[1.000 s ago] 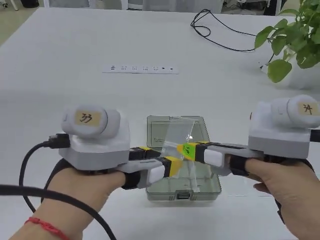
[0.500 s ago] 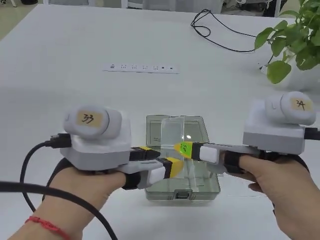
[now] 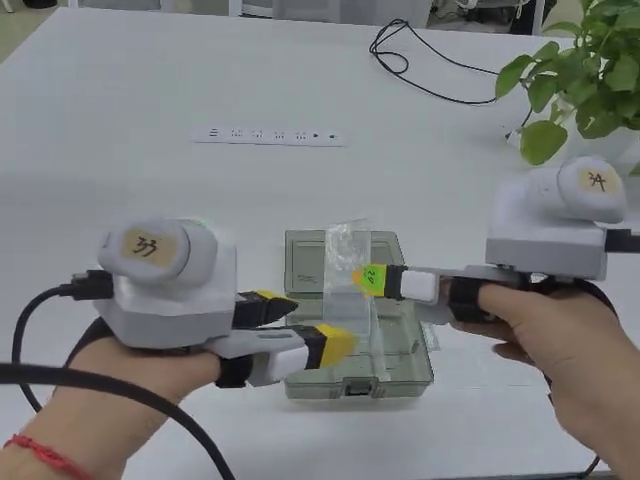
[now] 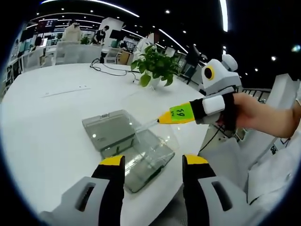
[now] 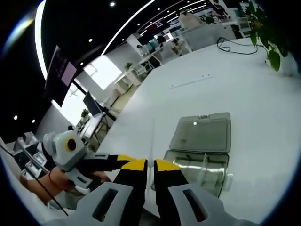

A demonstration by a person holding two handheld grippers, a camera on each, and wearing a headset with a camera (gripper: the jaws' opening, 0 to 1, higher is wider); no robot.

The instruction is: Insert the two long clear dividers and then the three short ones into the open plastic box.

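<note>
- A white counter (image 3: 120, 100) spans the head view.
- A white power strip (image 3: 270, 135) lies flat on it, toward the far side.
- A black cable (image 3: 440, 88) loops across the far right of the counter.
- A leafy green plant (image 3: 575, 80) stands at the right edge, near the cable.
- Ceiling lights (image 4: 225, 14) glow in a dim hall behind.

bright overhead light | soft shadows | fisheye-warped gripper views

Stock: my left tool (image 4: 153, 161) and right tool (image 5: 150, 165), white bodies, black jaws, yellow tips; plastic box (image 3: 305, 256), smoky translucent grey; divider (image 3: 347, 241), clear; tabletop (image 3: 120, 90), white; plant (image 3: 580, 88), green.
</note>
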